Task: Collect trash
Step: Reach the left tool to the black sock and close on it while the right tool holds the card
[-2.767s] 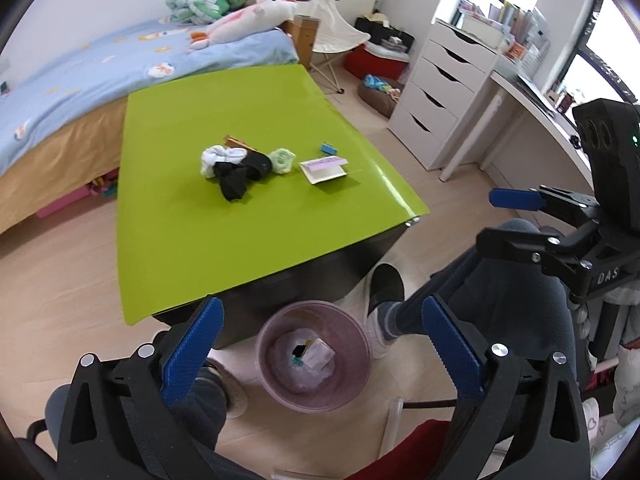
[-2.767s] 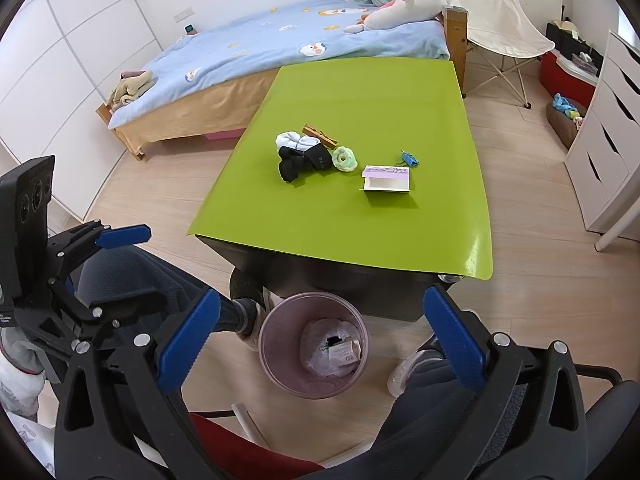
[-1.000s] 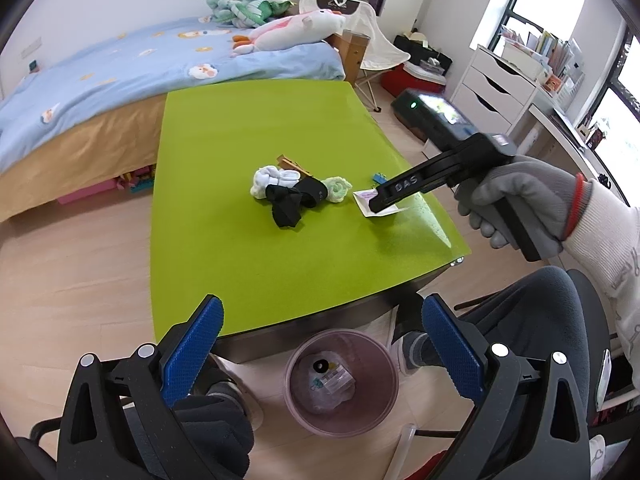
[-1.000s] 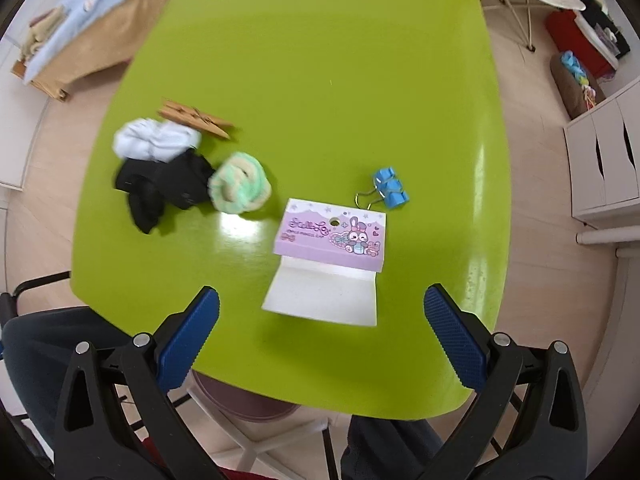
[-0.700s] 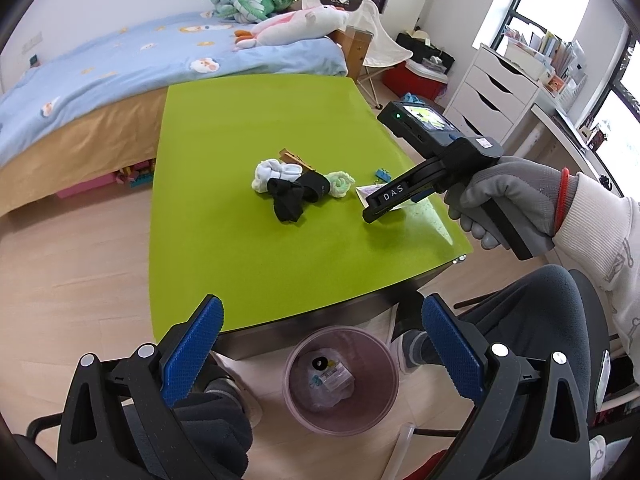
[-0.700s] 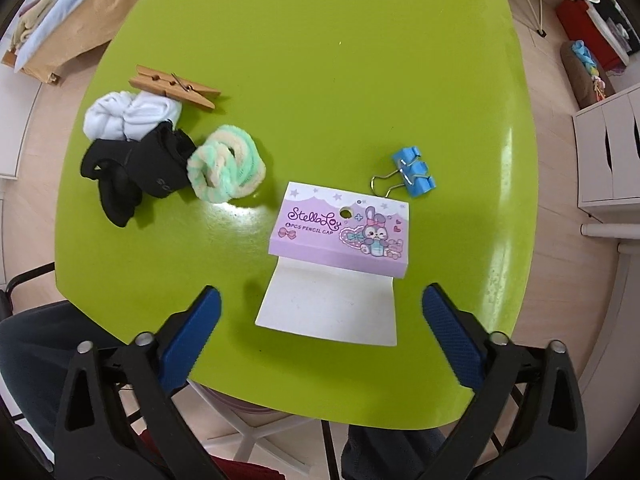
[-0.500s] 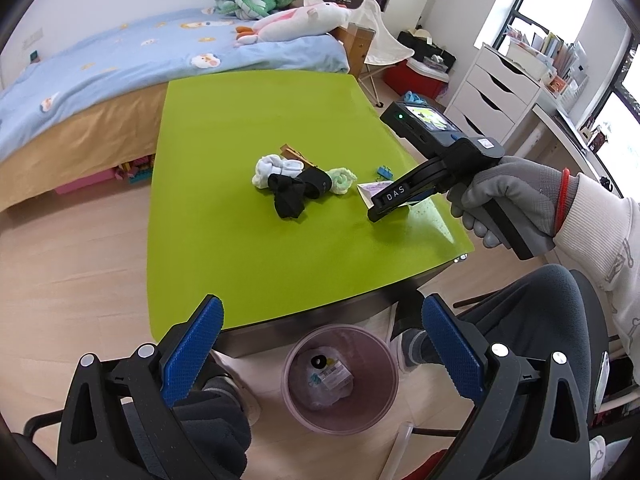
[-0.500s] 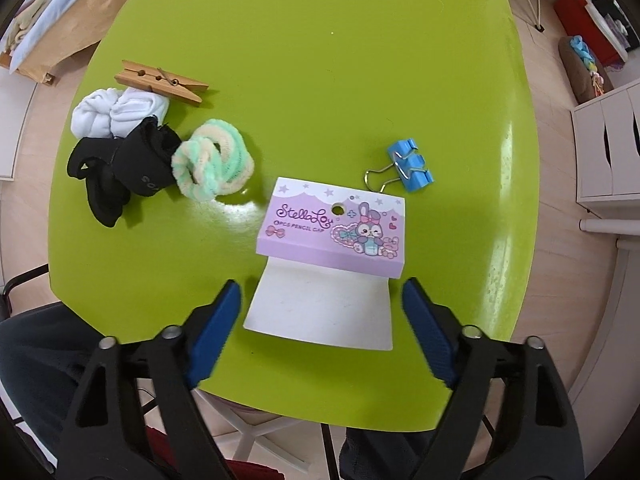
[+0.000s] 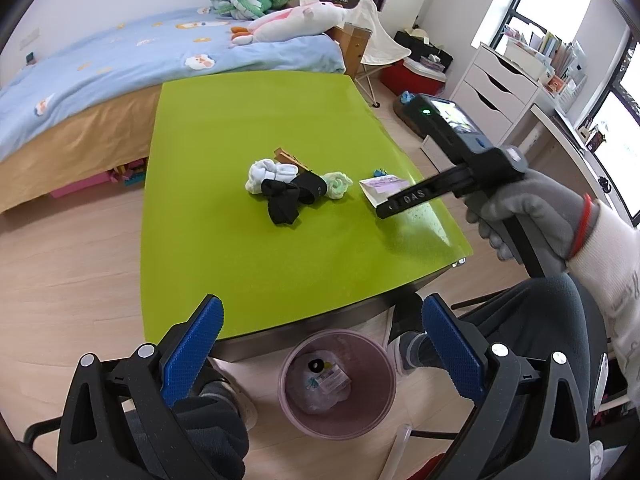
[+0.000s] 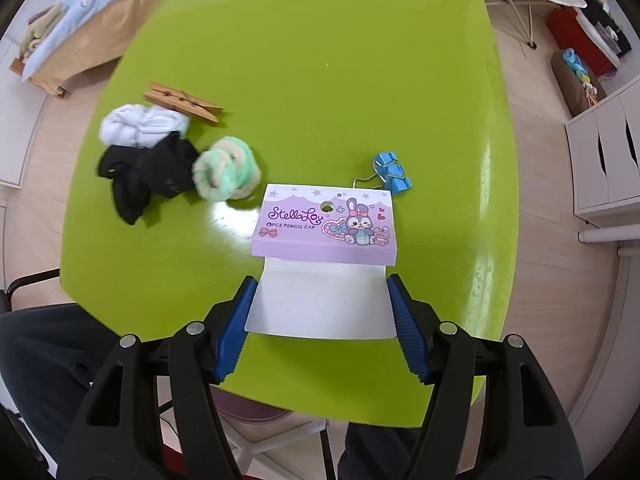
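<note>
right wrist view puts the right gripper (image 10: 320, 320) low over the near edge of the green table (image 10: 320, 60), jaws spread wide, one blue pad (image 10: 236, 328) at each side edge of the pencil cap packaging (image 10: 324, 264) – a purple header on a white card, lying flat. whether the pads touch the card yet i cannot tell.

likely trouble: the card is thin and flat, so a squeeze may buckle it or let it skate across the glossy top, nudging the blue binder clip (image 10: 392, 174) just behind it. the hair tie (image 10: 226, 174), socks (image 10: 148, 152) and clothespin (image 10: 184, 106) sit to the left, apart from the card.

left gripper (image 9: 320, 352) hangs spread and empty above the pink trash bin (image 9: 338, 384) – on the floor below the table's near edge, holding a few scraps of wrapper.
</note>
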Demonstrator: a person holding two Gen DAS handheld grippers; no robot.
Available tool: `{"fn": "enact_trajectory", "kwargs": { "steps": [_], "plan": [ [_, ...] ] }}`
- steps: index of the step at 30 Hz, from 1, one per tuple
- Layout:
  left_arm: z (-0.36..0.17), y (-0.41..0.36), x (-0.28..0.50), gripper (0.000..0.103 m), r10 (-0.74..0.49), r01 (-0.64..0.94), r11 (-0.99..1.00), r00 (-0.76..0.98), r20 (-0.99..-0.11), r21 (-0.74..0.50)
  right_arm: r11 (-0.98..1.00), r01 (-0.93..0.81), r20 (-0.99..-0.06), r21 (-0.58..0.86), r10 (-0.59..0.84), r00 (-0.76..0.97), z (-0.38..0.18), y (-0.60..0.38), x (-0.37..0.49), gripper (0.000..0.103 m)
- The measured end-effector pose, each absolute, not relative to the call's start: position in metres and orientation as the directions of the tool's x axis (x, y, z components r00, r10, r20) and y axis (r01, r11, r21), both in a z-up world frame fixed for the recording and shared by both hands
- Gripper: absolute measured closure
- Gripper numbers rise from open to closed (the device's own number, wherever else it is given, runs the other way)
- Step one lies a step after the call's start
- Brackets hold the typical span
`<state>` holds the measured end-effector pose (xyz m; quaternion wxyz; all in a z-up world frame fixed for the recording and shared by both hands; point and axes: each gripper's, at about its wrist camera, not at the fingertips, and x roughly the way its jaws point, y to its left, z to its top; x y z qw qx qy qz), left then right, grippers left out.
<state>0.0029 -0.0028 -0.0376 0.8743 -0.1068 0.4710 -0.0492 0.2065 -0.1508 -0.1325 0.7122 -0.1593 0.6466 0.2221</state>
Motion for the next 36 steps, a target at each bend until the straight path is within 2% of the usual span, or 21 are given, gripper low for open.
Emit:
{"fn": "enact_trajectory", "kwargs": {
  "steps": [16, 36],
  "plan": [
    [-0.045, 0.006, 0.060, 0.007, -0.164, -0.027, 0.977, 0.529, -0.833, -0.210, 0.829, -0.542, -0.946, 0.140, 0.274, 0.174, -0.078, -0.176, 0.161, 0.039],
    [-0.122, 0.022, 0.145, 0.009, -0.105, -0.123, 0.980, 0.346, -0.932, -0.156, 0.850, -0.500, -0.941, 0.165, 0.288, 0.178, -0.080, -0.200, 0.156, 0.039]
  ]
}}
